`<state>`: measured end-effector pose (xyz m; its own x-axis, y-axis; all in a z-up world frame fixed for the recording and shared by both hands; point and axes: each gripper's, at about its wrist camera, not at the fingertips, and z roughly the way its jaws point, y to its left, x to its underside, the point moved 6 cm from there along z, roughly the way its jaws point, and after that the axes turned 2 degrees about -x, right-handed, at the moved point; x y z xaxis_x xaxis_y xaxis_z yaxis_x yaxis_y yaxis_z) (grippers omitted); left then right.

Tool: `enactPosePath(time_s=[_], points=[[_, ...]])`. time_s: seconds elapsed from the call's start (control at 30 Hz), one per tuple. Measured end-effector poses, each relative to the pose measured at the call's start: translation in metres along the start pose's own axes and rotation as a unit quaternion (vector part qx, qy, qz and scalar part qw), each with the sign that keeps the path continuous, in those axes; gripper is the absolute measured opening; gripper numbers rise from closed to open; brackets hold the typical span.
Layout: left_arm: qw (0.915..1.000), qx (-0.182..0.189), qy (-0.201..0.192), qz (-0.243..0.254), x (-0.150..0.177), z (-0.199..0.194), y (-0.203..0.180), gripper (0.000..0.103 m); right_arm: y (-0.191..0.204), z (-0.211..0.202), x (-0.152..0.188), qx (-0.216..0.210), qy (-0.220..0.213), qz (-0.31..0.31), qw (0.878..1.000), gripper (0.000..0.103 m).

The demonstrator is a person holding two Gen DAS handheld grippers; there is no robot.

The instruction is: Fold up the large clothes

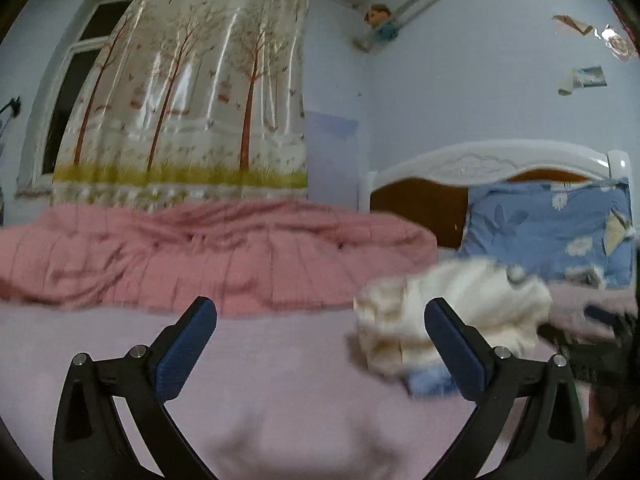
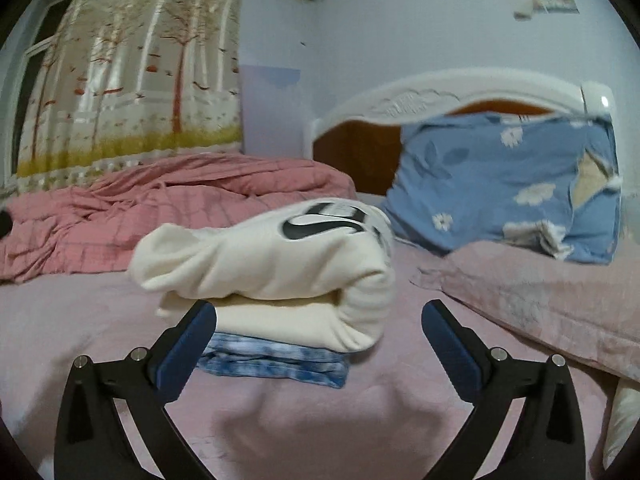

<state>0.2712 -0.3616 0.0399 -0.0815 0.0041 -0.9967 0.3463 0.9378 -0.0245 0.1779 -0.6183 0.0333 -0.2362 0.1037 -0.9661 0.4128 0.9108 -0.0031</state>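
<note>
The cream sweatshirt [image 2: 272, 276] lies folded on the bed [image 2: 280, 420], stacked on folded jeans [image 2: 276, 362]. The left hand-held gripper [image 1: 320, 344] and right hand-held gripper [image 2: 318, 344] both stand wide apart, empty (nothing between the pads). Folding appears complete; no unfolded garment is visible.

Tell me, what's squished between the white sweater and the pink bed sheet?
A folded blue denim garment lies under the white sweater, on the pink sheet. The right wrist view shows it best.

Soft matt cream sweatshirt [image 2: 280, 264], faded denim [image 2: 276, 364] beneath, glossy curtain [image 1: 192, 88], lacquered white headboard [image 2: 440, 92]
</note>
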Motion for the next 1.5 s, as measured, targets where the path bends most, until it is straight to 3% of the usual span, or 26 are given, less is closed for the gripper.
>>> enactPosePath(time_s=[0.07, 0.13, 0.27, 1.17, 1.5], points=[[0.9989, -0.032, -0.022, 0.024, 0.027, -0.01, -0.004, 0.103, 0.012, -0.004, 0.005, 0.0, -0.004, -0.023, 1.0, 0.103], [0.9988, -0.035, -0.004, 0.033, 0.031, -0.001, -0.008, 0.103, 0.015, -0.01, 0.007, 0.007, -0.015, -0.032, 0.999, 0.103], [0.998, -0.062, -0.009, 0.008, 0.031, 0.0, 0.006, 0.103, 0.009, -0.013, 0.009, 0.007, -0.019, -0.012, 1.0, 0.103], [0.9957, -0.064, -0.038, 0.055, 0.03, -0.011, -0.012, 0.103, 0.015, -0.025, 0.007, 0.006, -0.033, -0.029, 0.999, 0.103], [0.9963, -0.063, -0.03, 0.051, 0.03, -0.005, -0.016, 0.103, 0.015, -0.025, 0.007, 0.007, -0.033, -0.031, 0.999, 0.103]])
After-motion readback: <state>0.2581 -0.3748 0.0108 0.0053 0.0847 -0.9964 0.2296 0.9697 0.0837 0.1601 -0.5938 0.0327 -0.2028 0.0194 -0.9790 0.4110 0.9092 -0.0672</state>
